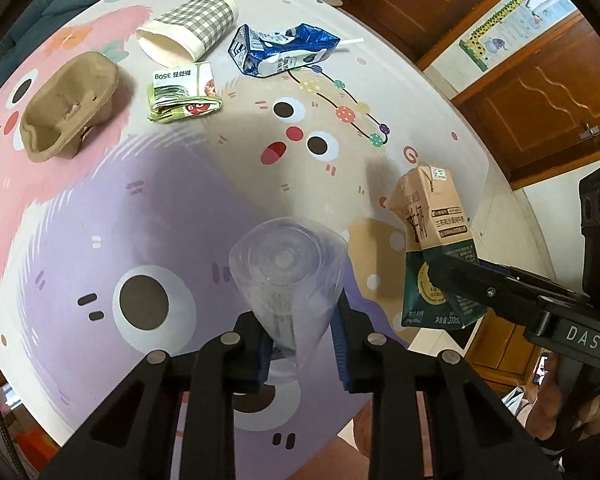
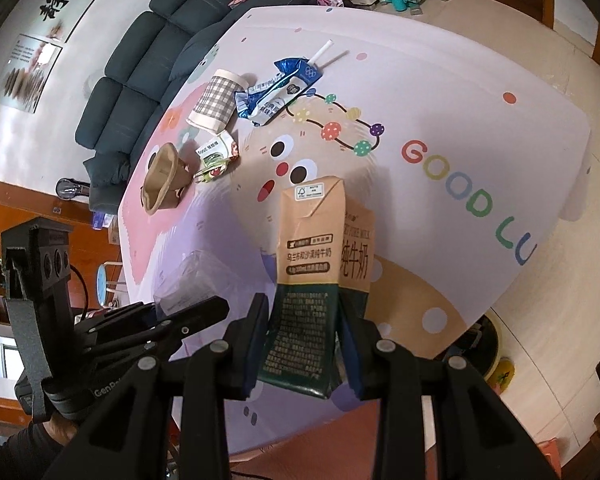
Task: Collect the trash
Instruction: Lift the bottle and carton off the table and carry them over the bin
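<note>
My left gripper [image 1: 300, 332] is shut on a clear plastic cup [image 1: 286, 264], which its blue pads squeeze near the rim, base pointing away. My right gripper [image 2: 304, 344] is shut on a brown and green milk carton [image 2: 312, 256], held upright above the table's near edge. In the left wrist view the carton [image 1: 432, 216] hangs to the right. On the cartoon tablecloth [image 1: 160, 208] lie a checked paper cup [image 1: 192, 24] on its side, a crushed blue carton [image 1: 280, 50] with a straw, a folded green wrapper [image 1: 184, 94] and a brown pulp cup holder [image 1: 66, 104].
A dark sofa [image 2: 140, 80] runs along the table's far left side. Wooden doors [image 1: 540, 92] stand beyond the right edge. A person's hand [image 1: 560, 408] grips the right tool. Clutter sits on the floor past the far end of the table.
</note>
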Action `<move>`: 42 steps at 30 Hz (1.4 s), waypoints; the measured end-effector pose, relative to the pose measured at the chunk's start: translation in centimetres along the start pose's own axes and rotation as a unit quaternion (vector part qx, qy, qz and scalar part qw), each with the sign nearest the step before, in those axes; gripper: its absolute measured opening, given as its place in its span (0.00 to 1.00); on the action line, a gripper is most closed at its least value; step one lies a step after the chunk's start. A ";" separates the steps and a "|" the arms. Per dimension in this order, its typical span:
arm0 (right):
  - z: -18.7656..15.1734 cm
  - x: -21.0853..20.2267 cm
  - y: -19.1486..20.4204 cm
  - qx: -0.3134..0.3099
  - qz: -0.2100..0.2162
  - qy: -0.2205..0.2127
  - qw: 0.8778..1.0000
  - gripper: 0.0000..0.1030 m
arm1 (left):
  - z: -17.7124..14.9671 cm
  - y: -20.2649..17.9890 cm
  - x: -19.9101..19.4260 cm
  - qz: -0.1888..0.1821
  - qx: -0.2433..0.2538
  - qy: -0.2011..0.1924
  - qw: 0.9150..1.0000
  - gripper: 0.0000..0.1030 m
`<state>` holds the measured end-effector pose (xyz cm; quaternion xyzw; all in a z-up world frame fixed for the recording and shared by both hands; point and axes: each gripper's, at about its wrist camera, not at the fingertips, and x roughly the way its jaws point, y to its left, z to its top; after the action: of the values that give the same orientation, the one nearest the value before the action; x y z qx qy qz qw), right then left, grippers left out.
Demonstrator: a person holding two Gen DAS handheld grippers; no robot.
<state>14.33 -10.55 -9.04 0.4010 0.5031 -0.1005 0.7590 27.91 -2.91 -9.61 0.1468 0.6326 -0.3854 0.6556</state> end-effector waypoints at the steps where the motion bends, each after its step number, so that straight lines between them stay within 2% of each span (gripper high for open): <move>1: -0.1 -0.1 -0.1 -0.002 0.002 0.002 1.000 0.33 | -0.1 -0.2 -0.1 0.000 -0.001 -0.001 1.000 0.23; 14: -1.0 -2.3 -1.1 -0.045 0.015 0.010 0.999 0.33 | -2.1 -4.5 -2.1 0.000 0.004 -0.029 1.000 0.22; 21: -1.5 -4.9 -2.7 -0.087 0.022 0.014 0.996 0.33 | -3.9 -7.8 -2.8 0.009 -0.023 -0.056 0.998 0.22; 31: -3.4 -9.3 -8.4 -0.139 0.040 0.031 0.989 0.33 | -7.7 -14.7 -0.6 0.029 -0.073 -0.061 0.995 0.22; 37: -5.3 -10.0 -12.5 -0.152 0.048 0.060 0.985 0.33 | -10.3 -18.3 1.7 0.038 -0.113 -0.050 0.992 0.22; 42: -6.5 -10.0 -15.7 -0.148 0.052 0.082 0.984 0.33 | -11.8 -20.4 3.3 0.048 -0.123 -0.038 0.991 0.22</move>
<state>-3.59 -18.74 -9.68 0.3166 0.5516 0.0478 0.7702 5.01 -9.37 -8.61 0.0805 0.6419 -0.2786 0.7098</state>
